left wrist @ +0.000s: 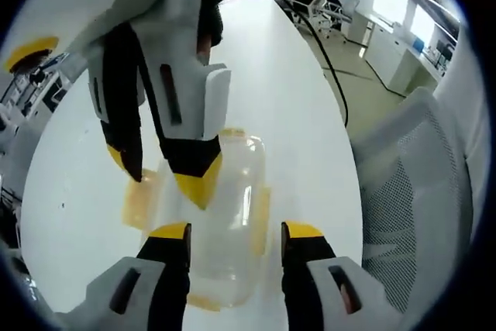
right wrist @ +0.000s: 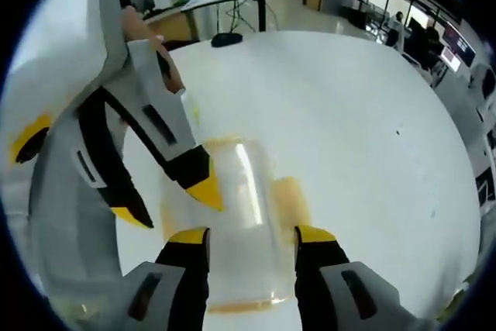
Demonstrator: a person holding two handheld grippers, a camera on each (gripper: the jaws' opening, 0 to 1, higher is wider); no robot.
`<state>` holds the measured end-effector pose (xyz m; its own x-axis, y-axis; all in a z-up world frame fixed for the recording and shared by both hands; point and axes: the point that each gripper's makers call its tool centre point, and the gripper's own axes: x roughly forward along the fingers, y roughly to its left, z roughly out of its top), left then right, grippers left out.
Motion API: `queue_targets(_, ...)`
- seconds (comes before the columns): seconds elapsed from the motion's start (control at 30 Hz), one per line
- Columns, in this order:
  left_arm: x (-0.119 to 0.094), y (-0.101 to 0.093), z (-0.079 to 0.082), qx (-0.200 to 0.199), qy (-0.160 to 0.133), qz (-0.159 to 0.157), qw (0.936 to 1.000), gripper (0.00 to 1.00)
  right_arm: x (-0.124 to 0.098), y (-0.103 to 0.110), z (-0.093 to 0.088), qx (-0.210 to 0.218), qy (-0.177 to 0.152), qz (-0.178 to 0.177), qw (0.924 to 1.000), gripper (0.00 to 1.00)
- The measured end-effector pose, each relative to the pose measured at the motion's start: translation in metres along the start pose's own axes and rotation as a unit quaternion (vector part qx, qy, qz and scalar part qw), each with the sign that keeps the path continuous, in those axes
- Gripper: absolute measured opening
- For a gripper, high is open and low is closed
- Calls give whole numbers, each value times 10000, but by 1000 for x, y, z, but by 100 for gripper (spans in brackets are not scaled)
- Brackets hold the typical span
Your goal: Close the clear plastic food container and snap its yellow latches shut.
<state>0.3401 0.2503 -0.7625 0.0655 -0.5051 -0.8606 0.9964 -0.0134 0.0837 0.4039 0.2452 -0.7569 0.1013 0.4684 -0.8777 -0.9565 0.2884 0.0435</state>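
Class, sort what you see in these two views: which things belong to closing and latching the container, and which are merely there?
Part of the job:
clear container on the table
yellow latches
left gripper, jaws apart over the container
right gripper, jaws apart over the container

Merely there:
white table
mesh chair
black cable

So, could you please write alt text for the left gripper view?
A clear plastic container with yellow latches sits on a white table, between the open left hand-held gripper below and the open right hand-held gripper above.
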Motion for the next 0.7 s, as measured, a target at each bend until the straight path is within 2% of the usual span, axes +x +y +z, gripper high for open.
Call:
queue_targets(0.3, 0, -2, 0, 11, -39, 83, 10000, 50, 4, 0, -2, -13, 121, 126, 9998, 44)
queue_targets(0.6, 3, -3, 0, 103, -41, 410, 9991, 50, 9, -1, -2, -47, 217, 235, 9995, 44)
queue_targets(0.7, 4, -3, 1, 24, -90, 544, 9985, 50, 9, -1, -2, -94, 260, 294, 9992, 45)
